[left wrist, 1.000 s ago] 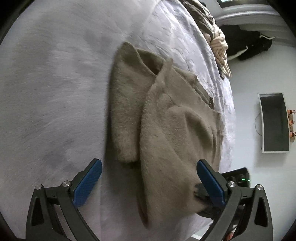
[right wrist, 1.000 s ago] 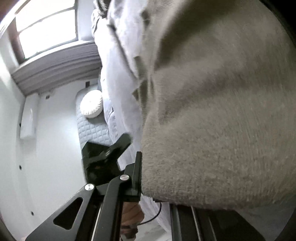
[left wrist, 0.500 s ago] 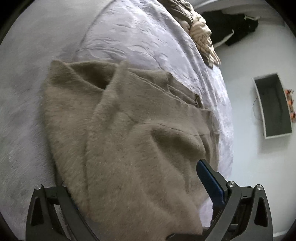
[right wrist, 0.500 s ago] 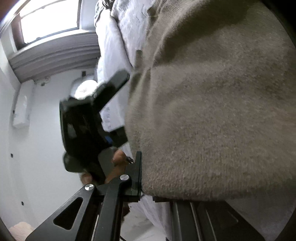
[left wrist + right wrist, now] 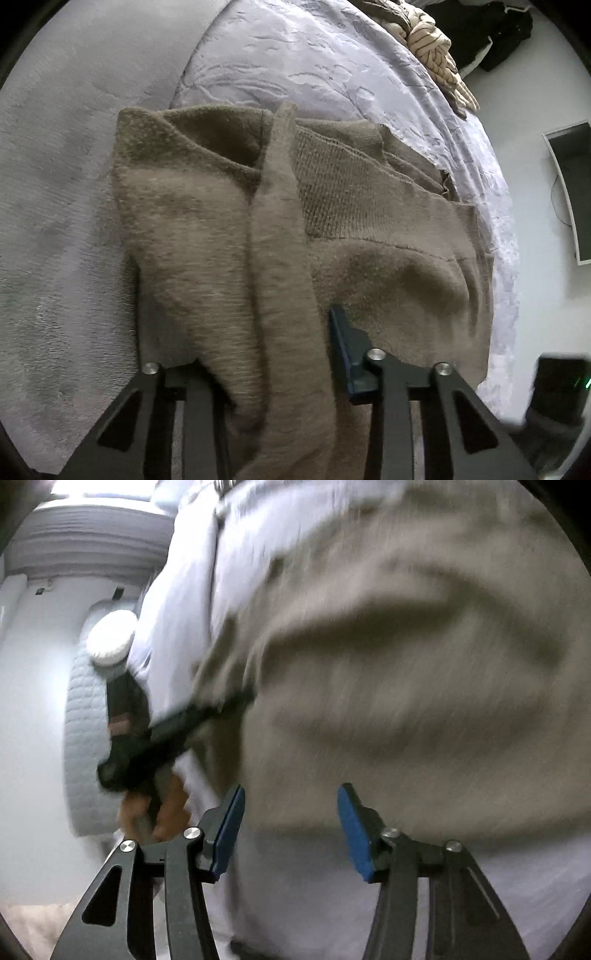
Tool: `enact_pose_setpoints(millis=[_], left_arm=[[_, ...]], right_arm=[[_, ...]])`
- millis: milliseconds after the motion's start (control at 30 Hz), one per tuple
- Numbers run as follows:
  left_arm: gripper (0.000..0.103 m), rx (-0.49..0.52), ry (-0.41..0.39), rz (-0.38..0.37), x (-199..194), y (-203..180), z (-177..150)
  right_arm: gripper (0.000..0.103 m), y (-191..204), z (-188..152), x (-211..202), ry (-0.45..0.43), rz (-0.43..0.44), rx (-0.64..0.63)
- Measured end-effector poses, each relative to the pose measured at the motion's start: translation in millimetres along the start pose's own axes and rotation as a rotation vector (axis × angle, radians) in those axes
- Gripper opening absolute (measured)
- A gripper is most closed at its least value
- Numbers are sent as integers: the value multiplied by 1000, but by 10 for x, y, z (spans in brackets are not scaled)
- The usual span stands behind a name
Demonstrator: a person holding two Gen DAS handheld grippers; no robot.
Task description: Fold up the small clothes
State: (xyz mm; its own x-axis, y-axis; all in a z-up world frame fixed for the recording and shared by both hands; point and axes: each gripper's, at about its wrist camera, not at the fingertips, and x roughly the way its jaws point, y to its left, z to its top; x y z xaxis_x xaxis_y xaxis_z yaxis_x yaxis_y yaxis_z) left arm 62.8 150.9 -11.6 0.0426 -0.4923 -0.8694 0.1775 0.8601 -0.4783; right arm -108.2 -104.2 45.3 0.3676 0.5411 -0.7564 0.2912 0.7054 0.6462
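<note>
Sweater: the taupe sweater (image 5: pixel 280 236) lies rumpled on the bed (image 5: pixel 74 184).
Left tongs (image 5: pixel 258 332): just closed, narrow, gripping a sweater fold.
Right tongs (image 5: pixel 291 830): just opened, parted, empty, at the sweater's near edge.

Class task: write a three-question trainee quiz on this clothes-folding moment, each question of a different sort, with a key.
1. True or false: the right claw grips the beige sweater.
2. What is between the left claw's fingers? A) nothing B) a bunched fold of the sweater C) a sock
3. Fill in: the sweater lies on a ___.

Key
1. False: its pads stand apart with nothing between them, and they have just been opening.
2. B: that claw has just been closing on the fold.
3. bed
</note>
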Motion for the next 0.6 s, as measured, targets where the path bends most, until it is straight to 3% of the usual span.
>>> enact_pose_setpoints(millis=[33,67,167,267,467,600], left_arm=[[28,4,-9,6,-21,-6,-10],[28,7,-14,10,-32,-23,-4],[27,14,-32,23,-84,-72,-5],[25,14,-53,24,-155,-112,6],[23,54,-111,0,-418,-423,78],[21,121,-165,-26,-589,-854,182]], right_arm=[[9,-9,105,-4,-24,-27,-8],[7,-19,191,10,-43,-53,-16],[7,-106,344,161,-47,-122,-50],[7,-291,379,480,36,-178,-58],[6,-360,431,530,30,-121,-72],[6,-520,404,358,28,-52,-53]])
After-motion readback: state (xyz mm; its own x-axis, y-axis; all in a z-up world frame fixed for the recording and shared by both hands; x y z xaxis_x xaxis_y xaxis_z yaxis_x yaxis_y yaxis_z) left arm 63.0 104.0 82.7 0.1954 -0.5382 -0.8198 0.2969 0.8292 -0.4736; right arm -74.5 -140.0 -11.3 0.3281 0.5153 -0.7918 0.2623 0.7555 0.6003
